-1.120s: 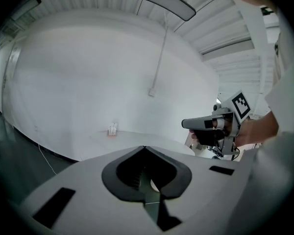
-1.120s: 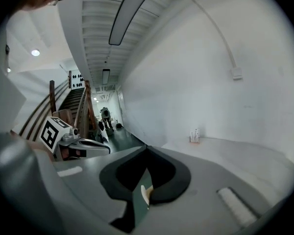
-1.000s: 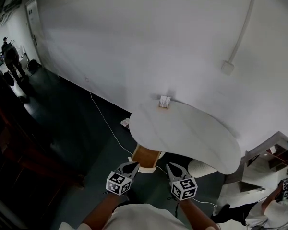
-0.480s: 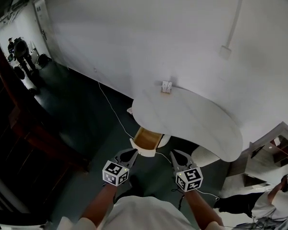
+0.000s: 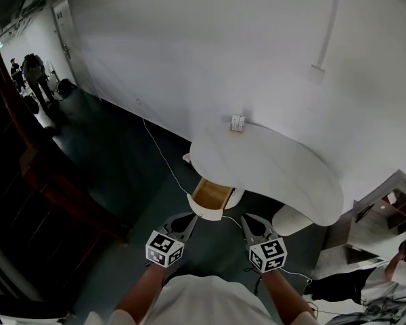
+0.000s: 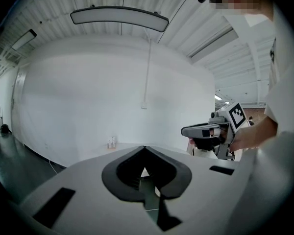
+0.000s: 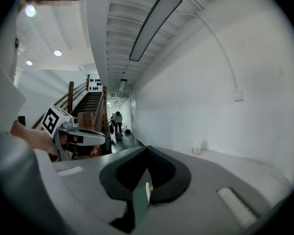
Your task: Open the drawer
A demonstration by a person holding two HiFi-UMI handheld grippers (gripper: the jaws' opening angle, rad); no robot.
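A white oval table [image 5: 277, 175] stands against the white wall. Its drawer [image 5: 212, 195] is pulled out from under the table's near left edge, and the wooden inside shows. My left gripper [image 5: 191, 217] hangs just before the drawer's white front, a little to its left, jaws shut with nothing between them [image 6: 145, 149]. To the right of the drawer my right gripper [image 5: 245, 219] is level with the left one, its tips [image 7: 147, 149] meeting on nothing. Each gripper view shows the other gripper: the right gripper [image 6: 209, 131] and the left gripper [image 7: 82, 137]. I cannot see either touching the drawer.
A small white item [image 5: 237, 123] stands at the table's far edge. A cable [image 5: 159, 158] runs across the dark floor. A white round stool [image 5: 291, 219] sits under the table's right end. A shelf [image 5: 386, 212] and a person [image 5: 386, 283] are at right; people [image 5: 34, 70] stand in the far corridor.
Both grippers have come back from the table together and risen a little. The drawer stays pulled out. Neither jaw pair has changed.
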